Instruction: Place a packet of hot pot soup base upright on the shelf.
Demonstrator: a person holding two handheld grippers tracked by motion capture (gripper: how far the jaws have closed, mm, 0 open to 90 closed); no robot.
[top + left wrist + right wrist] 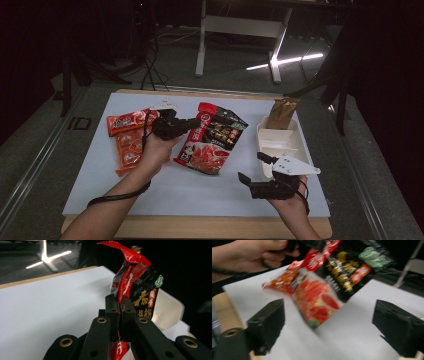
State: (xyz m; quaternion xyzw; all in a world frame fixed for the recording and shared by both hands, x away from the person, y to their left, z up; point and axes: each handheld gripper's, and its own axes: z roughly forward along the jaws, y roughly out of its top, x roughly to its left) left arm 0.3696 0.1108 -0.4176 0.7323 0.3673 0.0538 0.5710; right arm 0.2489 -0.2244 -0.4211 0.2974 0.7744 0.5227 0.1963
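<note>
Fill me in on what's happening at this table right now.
A person holds a gripper in each hand. The left gripper is shut on the top edge of a red-and-black food pouch. The right gripper waits open near the front, beside a white divided tray with a brown packet in its far compartment. Orange snack packets lie at the left.

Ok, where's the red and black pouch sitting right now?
In the high view the red and black pouch hangs mid-table, its top edge pinched by the left gripper, between the orange packets and the white tray.
</note>
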